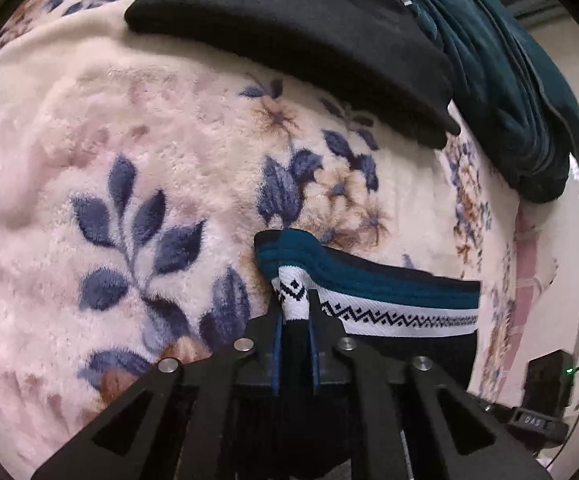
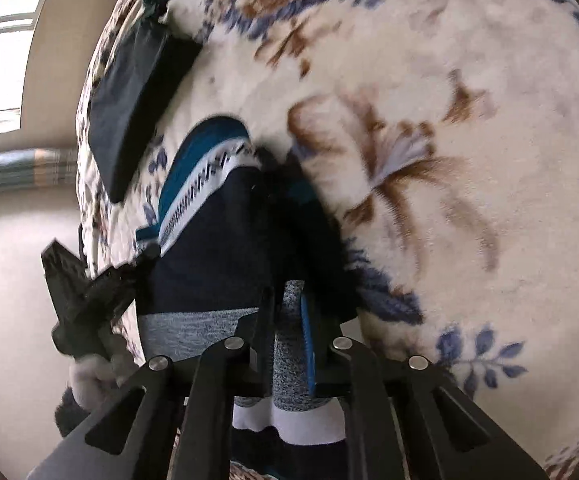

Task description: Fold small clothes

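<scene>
A small knitted garment (image 1: 389, 292) with teal, white zigzag-patterned and navy bands is held up over a floral fleece blanket (image 1: 129, 152). My left gripper (image 1: 294, 308) is shut on its teal and white end. My right gripper (image 2: 289, 312) is shut on its grey marled band; the garment (image 2: 209, 232) stretches away from it toward the left gripper (image 2: 85, 292), seen at the left of the right wrist view.
A folded black garment (image 1: 297, 36) lies on the blanket at the back, also visible in the right wrist view (image 2: 137, 100). A dark teal bundle of cloth (image 1: 521, 92) lies at the right. The blanket's edge and the floor (image 2: 13, 280) are beside it.
</scene>
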A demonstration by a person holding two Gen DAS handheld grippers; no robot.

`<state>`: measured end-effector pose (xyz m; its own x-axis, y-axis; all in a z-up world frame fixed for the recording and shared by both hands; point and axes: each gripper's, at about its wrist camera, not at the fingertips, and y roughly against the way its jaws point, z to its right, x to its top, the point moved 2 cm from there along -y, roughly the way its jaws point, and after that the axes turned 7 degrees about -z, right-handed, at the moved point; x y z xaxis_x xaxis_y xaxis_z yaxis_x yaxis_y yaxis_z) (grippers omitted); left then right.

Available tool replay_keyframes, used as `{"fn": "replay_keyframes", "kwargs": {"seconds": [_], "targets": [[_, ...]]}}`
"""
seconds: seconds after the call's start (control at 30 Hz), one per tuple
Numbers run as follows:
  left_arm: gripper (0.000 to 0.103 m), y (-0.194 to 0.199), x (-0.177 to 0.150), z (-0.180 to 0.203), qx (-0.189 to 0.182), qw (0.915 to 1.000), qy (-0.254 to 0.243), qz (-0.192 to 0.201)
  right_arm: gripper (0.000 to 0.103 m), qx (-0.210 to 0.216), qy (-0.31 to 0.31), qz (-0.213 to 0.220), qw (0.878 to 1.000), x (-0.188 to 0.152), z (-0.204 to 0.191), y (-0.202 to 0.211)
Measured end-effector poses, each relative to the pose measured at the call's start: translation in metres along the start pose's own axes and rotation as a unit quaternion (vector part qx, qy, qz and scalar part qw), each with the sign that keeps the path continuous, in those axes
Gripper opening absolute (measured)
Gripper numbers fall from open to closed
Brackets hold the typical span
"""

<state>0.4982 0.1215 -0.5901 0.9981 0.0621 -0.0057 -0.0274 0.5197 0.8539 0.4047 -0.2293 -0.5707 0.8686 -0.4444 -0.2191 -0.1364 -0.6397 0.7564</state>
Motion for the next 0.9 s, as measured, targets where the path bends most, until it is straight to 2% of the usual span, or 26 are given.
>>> {"fn": "replay_keyframes", "kwargs": {"seconds": [0.03, 0.07, 0.1, 0.17, 0.2, 0.23, 0.27, 0.33, 0.43, 0.53, 0.57, 0.63, 0.7, 0.77, 0.8, 0.83, 0.9], "targets": [[0.008, 0.004, -0.002, 0.002, 0.000, 1.0000, -0.004, 0.003, 0.021, 0.017, -0.009, -0.010, 1.000, 0.000, -0.001, -0.001], [0.008, 0.009, -0.004, 0.004, 0.002, 0.9999, -0.009, 0.009, 0.031, 0.020, -0.009, -0.014, 1.000, -0.002, -0.003, 0.002], [0.008, 0.012, -0.005, 0.003, 0.005, 0.9999, -0.011, 0.012, 0.041, 0.017, -0.005, -0.014, 1.000, -0.003, -0.004, 0.005], [0.008, 0.013, -0.007, 0.001, 0.007, 0.9998, -0.010, 0.017, 0.050, 0.003, 0.017, -0.021, 1.000, -0.008, -0.006, 0.010], [0.008, 0.011, -0.007, 0.000, 0.008, 0.9998, -0.008, 0.017, 0.046, 0.000, 0.026, -0.035, 0.999, -0.011, -0.006, 0.005], [0.008, 0.009, -0.006, 0.000, 0.011, 0.9998, -0.008, 0.016, 0.030, -0.015, 0.033, -0.048, 0.998, -0.016, -0.004, 0.000], [0.008, 0.007, -0.005, -0.002, 0.010, 0.9998, -0.007, 0.015, 0.008, -0.033, 0.036, -0.047, 0.998, -0.022, -0.001, -0.003], [0.008, 0.004, -0.004, -0.003, 0.013, 0.9998, -0.007, 0.011, 0.007, -0.036, 0.017, -0.017, 0.999, -0.028, 0.006, 0.002], [0.008, 0.001, -0.003, -0.006, 0.009, 0.9999, 0.003, 0.012, 0.006, -0.065, -0.008, 0.022, 0.998, -0.029, 0.010, 0.011], [0.008, 0.004, -0.004, -0.003, 0.005, 0.9999, 0.002, 0.015, 0.008, -0.072, -0.011, -0.007, 0.997, -0.024, 0.006, 0.002], [0.008, 0.006, -0.004, -0.002, 0.005, 0.9999, -0.001, 0.015, 0.009, -0.071, -0.016, -0.003, 0.997, -0.018, 0.000, 0.004], [0.008, 0.008, -0.005, 0.001, 0.005, 0.9998, -0.008, 0.018, 0.018, -0.050, -0.018, 0.022, 0.998, -0.004, -0.008, 0.010], [0.008, 0.007, -0.004, 0.001, 0.008, 0.9998, -0.010, 0.016, 0.059, -0.027, -0.015, 0.053, 0.998, 0.020, -0.014, 0.012], [0.008, 0.006, -0.003, 0.001, 0.007, 0.9998, -0.014, 0.015, 0.061, -0.016, -0.016, 0.057, 0.998, 0.045, -0.022, 0.001], [0.008, 0.006, -0.003, 0.002, 0.008, 0.9997, -0.018, 0.017, 0.038, -0.014, -0.008, 0.050, 0.999, 0.055, -0.027, -0.007], [0.008, 0.006, -0.003, 0.003, 0.005, 0.9996, -0.022, 0.019, 0.006, -0.017, 0.001, 0.046, 0.999, 0.061, -0.033, -0.013], [0.008, 0.010, -0.002, 0.004, 0.003, 0.9992, -0.028, 0.029, 0.008, -0.038, 0.025, 0.053, 0.998, 0.069, -0.051, -0.016]]}}
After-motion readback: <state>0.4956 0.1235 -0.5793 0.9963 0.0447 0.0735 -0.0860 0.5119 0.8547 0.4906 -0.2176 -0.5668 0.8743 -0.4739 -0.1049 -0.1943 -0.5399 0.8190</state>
